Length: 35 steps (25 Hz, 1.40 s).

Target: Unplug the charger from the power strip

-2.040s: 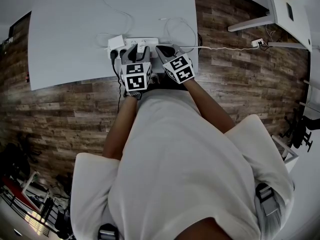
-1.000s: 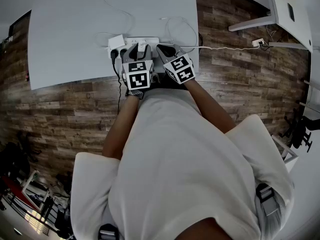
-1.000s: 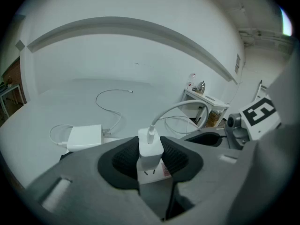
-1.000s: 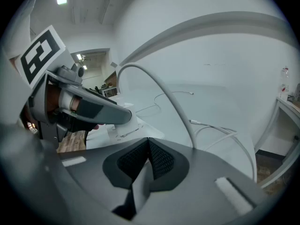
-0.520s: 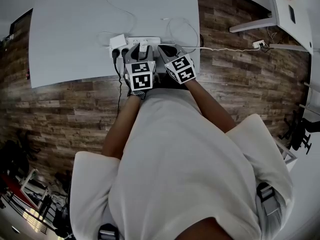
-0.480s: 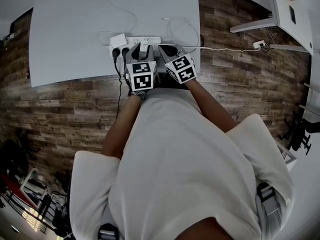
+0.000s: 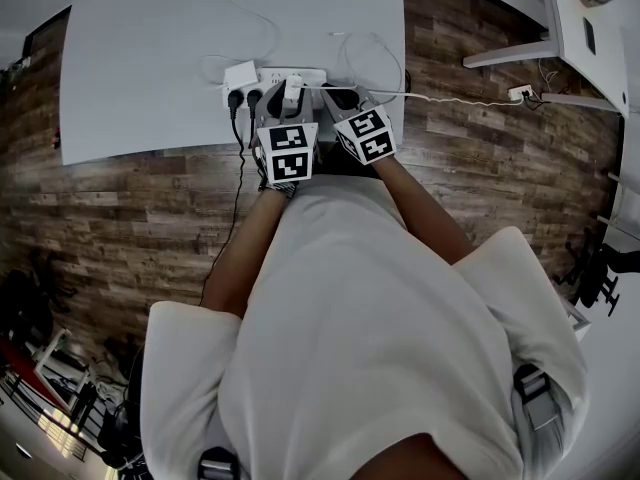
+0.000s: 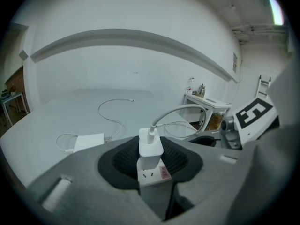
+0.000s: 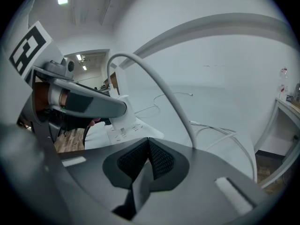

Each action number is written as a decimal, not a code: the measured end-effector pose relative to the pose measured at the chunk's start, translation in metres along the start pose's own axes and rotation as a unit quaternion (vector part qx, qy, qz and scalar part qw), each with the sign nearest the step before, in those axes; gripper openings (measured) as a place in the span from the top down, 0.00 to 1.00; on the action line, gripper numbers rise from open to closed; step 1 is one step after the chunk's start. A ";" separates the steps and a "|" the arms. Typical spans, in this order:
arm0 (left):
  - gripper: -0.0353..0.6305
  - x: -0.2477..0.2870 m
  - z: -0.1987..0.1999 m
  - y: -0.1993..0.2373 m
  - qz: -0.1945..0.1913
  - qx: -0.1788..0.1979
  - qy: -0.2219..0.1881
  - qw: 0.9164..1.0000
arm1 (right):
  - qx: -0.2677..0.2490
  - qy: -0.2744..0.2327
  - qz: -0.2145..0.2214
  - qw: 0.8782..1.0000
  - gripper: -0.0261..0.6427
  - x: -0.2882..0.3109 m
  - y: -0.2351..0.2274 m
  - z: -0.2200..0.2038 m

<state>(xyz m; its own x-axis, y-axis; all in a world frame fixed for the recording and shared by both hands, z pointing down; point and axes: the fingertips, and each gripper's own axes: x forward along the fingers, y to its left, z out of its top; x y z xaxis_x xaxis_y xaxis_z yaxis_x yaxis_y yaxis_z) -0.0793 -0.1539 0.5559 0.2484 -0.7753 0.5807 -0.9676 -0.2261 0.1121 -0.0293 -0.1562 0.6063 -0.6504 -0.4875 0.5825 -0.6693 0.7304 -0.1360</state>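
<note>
A white charger (image 8: 150,146) stands plugged into the white power strip (image 8: 152,175) at the near edge of the table. My left gripper (image 8: 150,156) has its dark pads on either side of the charger's body and holds it. The charger's cable (image 8: 178,111) loops off to the right. In the head view the left gripper (image 7: 285,98) sits over the charger (image 7: 292,90). My right gripper (image 7: 338,93) is at the right end of the strip (image 7: 310,76). In the right gripper view its jaws (image 9: 149,144) are shut with nothing between them, and a thick white cable (image 9: 154,83) arcs over them.
A white adapter (image 7: 240,74) with a thin cable lies left of the strip, beside two black plugs (image 7: 245,98). The thick cable runs right to a floor socket (image 7: 518,93). The grey table (image 7: 150,68) stretches away behind, and another desk (image 7: 590,28) stands at the far right.
The left gripper has edged a little to the right around the charger. The right gripper has kept still. The charger still sits in the strip.
</note>
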 end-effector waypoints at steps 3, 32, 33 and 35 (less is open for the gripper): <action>0.73 -0.001 0.004 0.000 -0.011 -0.023 -0.002 1.000 | 0.003 0.000 0.000 1.000 0.96 0.001 0.001 0.000; 0.63 -0.002 -0.025 0.023 -0.055 -0.160 0.029 0.985 | -0.002 0.007 -0.005 1.000 0.96 0.000 0.001 0.000; 0.63 -0.004 -0.026 0.024 -0.052 -0.158 0.029 0.986 | -0.001 0.008 -0.005 1.000 0.96 0.000 0.001 0.000; 0.63 -0.009 -0.028 0.024 -0.046 -0.156 0.028 0.986 | -0.006 0.011 -0.004 1.000 0.96 0.000 0.001 -0.001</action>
<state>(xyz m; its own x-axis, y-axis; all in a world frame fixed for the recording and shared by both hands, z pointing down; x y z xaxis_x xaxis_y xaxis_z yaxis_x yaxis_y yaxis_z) -0.1065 -0.1360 0.5754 0.3411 -0.7238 0.5998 -0.9102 -0.0947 0.4032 -0.0299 -0.1547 0.6064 -0.6365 -0.4831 0.6012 -0.6704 0.7320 -0.1215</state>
